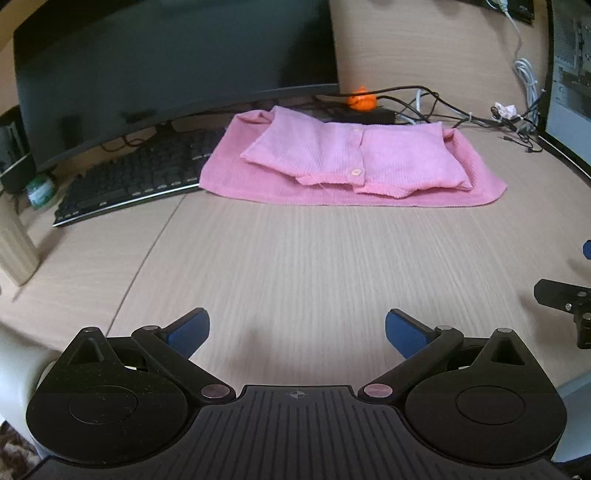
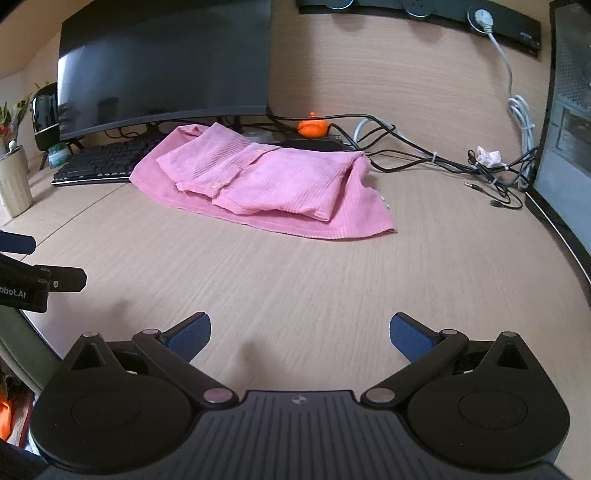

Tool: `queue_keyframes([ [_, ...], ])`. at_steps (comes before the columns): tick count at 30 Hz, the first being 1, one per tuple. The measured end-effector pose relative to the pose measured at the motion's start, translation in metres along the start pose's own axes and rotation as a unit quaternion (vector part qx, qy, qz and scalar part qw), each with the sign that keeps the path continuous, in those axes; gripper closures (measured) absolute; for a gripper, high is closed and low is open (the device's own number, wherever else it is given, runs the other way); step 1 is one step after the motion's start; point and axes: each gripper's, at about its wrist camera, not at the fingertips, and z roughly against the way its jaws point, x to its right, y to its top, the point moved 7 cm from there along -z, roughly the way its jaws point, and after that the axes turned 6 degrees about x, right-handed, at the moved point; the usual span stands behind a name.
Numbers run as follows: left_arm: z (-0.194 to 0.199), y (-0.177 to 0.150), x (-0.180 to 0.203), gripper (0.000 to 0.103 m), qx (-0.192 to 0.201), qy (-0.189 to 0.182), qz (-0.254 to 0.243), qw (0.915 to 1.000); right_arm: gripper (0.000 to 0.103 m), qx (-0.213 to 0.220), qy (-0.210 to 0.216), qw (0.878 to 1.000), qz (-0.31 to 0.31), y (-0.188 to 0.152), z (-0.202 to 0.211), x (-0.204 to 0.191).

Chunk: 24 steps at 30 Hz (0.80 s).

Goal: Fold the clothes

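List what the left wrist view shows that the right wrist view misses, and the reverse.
Only the left wrist view: the right gripper's black linkage at its edge. Only the right wrist view: a wall power strip, a ribbed pot and the left gripper's body. Both: the folded pink cardigan, keyboard, monitor, orange toy, and open, empty jaws.

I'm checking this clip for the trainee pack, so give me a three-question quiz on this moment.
1. True or false: the left claw grips the pink ribbed buttoned garment.
2. What does the garment's left edge overlap? A) black keyboard B) orange round object C) crumpled white paper
3. What stands behind the keyboard?

Key: 1. False; both it and the right claw are open and empty over the light wooden desk. 2. A. 3. A dark curved monitor.
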Motion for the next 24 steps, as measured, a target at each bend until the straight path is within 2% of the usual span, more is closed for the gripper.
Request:
queue_keyframes([
  [5,0.007,-0.005,0.013,0.000,-0.011,-0.004,0.003,0.9999,0.000,0.004,-0.003,1.000,-0.018,0.000,0.000,0.002],
  [8,0.002,-0.003,0.012,0.000,-0.027,-0.020,0.002,0.9994,0.000,0.007,-0.004,1.000,-0.029,0.000,0.000,0.004],
  [15,-0.002,-0.003,0.011,0.000,-0.027,-0.025,-0.004,0.9993,0.000,-0.005,0.000,1.000,-0.023,-0.002,-0.003,-0.005],
  [24,-0.011,-0.007,0.011,0.000,-0.038,-0.043,0.005,0.9984,0.000,-0.015,-0.018,0.999,-0.032,-0.003,-0.006,-0.006],
])
